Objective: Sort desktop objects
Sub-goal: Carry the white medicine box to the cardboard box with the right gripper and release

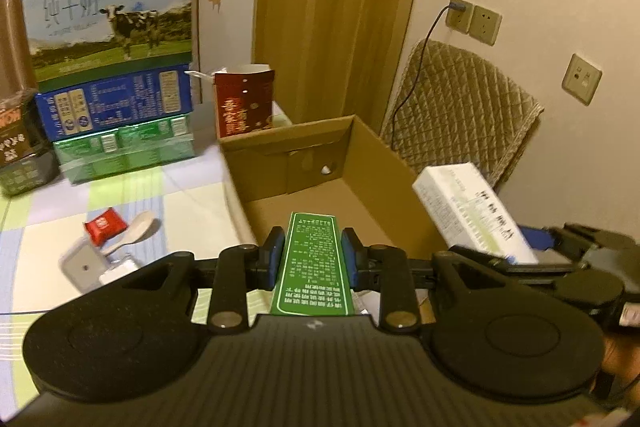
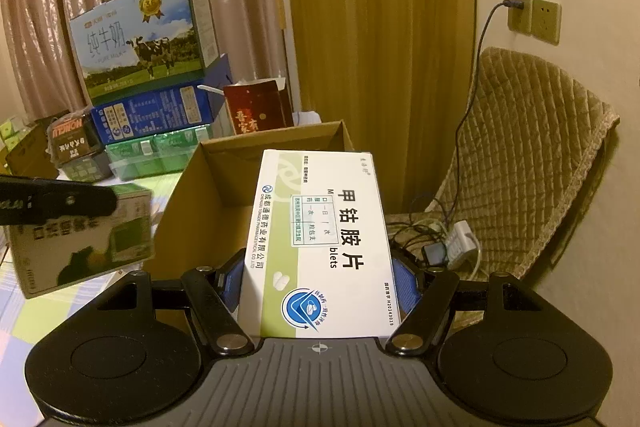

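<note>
Green box (image 1: 311, 263) sits clamped in the left gripper (image 1: 312, 247); right gripper (image 2: 316, 279) clamps the white medicine box (image 2: 320, 243), cardboard box (image 1: 352, 187) at twelve o'clock.

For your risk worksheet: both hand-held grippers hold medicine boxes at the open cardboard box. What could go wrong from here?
1. The left hand-held gripper pinches the green box by its narrow sides; it might slip.
2. The white box in the right hand-held gripper hangs near the cardboard box wall; it could catch the rim.

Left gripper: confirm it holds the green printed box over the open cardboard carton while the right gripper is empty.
Not empty: the right wrist view shows the right gripper clamped on a white tablet box. The left gripper does hold the green printed box over the open cardboard carton.
</note>
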Tool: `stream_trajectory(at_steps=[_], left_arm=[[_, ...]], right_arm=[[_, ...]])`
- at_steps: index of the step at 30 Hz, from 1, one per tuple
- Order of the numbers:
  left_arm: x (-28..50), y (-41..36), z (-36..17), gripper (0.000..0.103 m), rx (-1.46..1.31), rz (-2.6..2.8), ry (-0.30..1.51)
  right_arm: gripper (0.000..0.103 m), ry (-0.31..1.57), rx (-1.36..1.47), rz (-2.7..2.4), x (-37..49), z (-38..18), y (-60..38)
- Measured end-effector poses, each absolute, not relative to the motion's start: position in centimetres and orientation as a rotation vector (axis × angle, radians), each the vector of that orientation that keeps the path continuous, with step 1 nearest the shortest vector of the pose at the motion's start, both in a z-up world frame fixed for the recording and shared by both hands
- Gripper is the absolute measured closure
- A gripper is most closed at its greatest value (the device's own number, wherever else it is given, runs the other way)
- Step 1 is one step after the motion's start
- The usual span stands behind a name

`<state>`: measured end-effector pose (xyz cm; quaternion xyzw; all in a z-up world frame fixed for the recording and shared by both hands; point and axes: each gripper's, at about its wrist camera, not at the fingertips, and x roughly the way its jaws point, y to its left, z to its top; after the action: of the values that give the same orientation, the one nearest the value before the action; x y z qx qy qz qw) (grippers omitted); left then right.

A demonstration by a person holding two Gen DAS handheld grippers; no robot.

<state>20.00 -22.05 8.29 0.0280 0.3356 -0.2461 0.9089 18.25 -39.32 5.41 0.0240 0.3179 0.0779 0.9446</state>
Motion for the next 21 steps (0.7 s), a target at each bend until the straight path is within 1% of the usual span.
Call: stream_trajectory(at_steps=[11, 12, 13, 21], left_arm=[[22.5, -24.5, 5.6, 0.077, -0.056, -0.519, 0.735], [22.8, -24.6, 5.2, 0.072, -0.062, -0.515, 0.742], [23.0, -24.5, 5.0, 0.071, -0.063, -0.512, 0.745], [23.1, -22.7, 4.6, 0.069, -0.072, -0.475, 0.744]], right_arm=[[0.035, 0.673, 0.042, 0.142, 19.7, 4.3, -40.1], [0.035, 0.676, 0.042, 0.142, 19.8, 4.2, -40.1], [0.035, 0.678, 0.041, 0.143, 19.8, 4.0, -40.2], [0.035, 0.702, 0.045, 0.17, 20.4, 3.1, -39.5]])
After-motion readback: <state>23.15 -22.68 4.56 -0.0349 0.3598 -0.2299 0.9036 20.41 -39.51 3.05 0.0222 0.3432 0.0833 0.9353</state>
